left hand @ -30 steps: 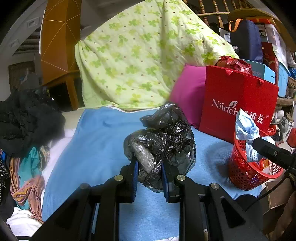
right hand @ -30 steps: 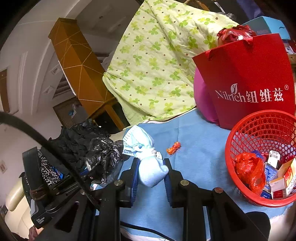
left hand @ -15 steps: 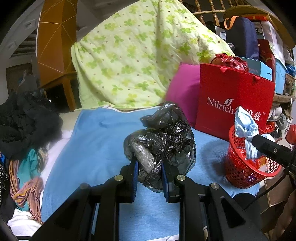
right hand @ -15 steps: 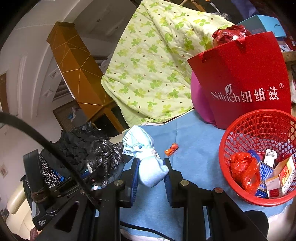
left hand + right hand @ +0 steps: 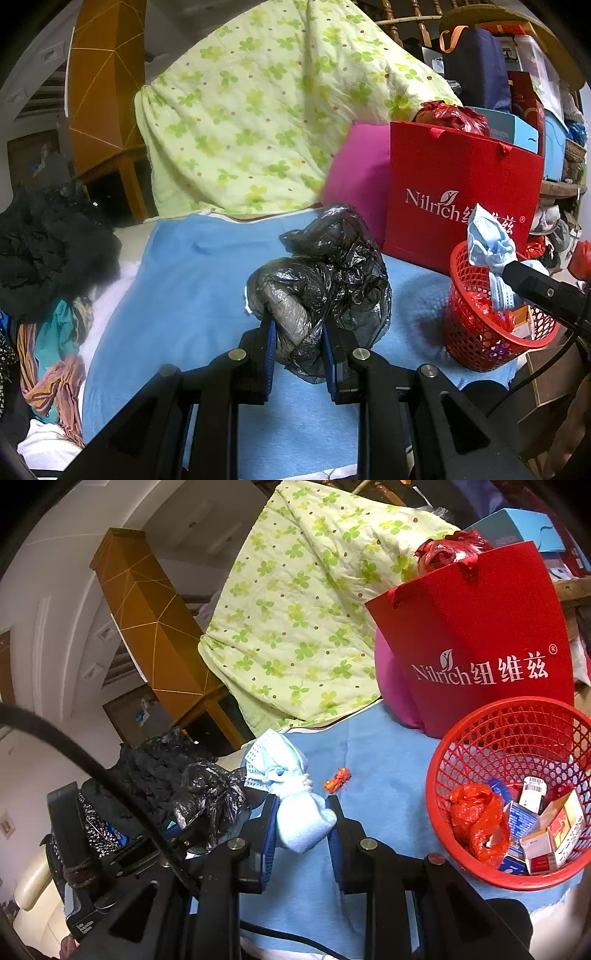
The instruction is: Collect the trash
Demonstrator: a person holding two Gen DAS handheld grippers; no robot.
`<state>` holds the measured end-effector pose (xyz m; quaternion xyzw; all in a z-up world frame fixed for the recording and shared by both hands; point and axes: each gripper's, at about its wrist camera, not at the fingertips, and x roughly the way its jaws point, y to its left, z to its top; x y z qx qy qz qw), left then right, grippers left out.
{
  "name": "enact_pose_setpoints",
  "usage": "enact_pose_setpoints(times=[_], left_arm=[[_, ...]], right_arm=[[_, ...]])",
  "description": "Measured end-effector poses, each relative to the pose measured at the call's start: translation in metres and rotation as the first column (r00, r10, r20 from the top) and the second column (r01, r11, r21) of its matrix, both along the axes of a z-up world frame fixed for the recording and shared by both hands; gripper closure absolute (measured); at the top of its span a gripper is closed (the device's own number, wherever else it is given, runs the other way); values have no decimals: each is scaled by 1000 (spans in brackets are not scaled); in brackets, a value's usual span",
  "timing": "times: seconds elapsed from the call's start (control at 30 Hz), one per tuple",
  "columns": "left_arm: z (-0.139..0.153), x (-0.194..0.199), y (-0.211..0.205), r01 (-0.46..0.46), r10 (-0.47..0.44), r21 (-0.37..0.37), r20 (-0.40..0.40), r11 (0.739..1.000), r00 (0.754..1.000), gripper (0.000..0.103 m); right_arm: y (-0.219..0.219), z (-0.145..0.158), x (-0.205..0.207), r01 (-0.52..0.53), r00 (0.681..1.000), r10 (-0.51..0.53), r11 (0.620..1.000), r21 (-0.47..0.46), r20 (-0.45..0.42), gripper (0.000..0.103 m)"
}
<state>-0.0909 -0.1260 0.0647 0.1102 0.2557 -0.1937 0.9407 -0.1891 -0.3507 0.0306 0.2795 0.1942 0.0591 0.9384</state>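
My left gripper (image 5: 298, 332) is shut on a crumpled black plastic bag (image 5: 325, 280), held above the blue bedsheet (image 5: 192, 288). My right gripper (image 5: 301, 812) is shut on a bundle of light blue face masks (image 5: 291, 794), held left of the red mesh basket (image 5: 458, 734). In the left wrist view the masks (image 5: 489, 251) hang over the basket's rim (image 5: 458, 258). The basket holds a red plastic bag (image 5: 476, 819) and several small cartons (image 5: 550, 834). A small orange wrapper (image 5: 338, 780) lies on the sheet.
A red Nilrich paper bag (image 5: 480, 635) and a pink pillow (image 5: 354, 177) stand behind the basket. A green floral quilt (image 5: 266, 110) is heaped at the back. Dark clothes (image 5: 48, 251) and colourful scarves (image 5: 55, 350) lie at the left.
The right gripper with the masks has drifted towards the basket, which looms larger and lower in its view. The left gripper has held the black bag steady.
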Motion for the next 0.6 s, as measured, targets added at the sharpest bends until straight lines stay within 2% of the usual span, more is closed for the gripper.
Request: enact_pose_setpoints(times=[0.6], left_arm=[[2,-7,-12,45,-46,17,7,999,999,80]], right_arm=[[-4,0,-14,33,999,-33,999,18,8,76]])
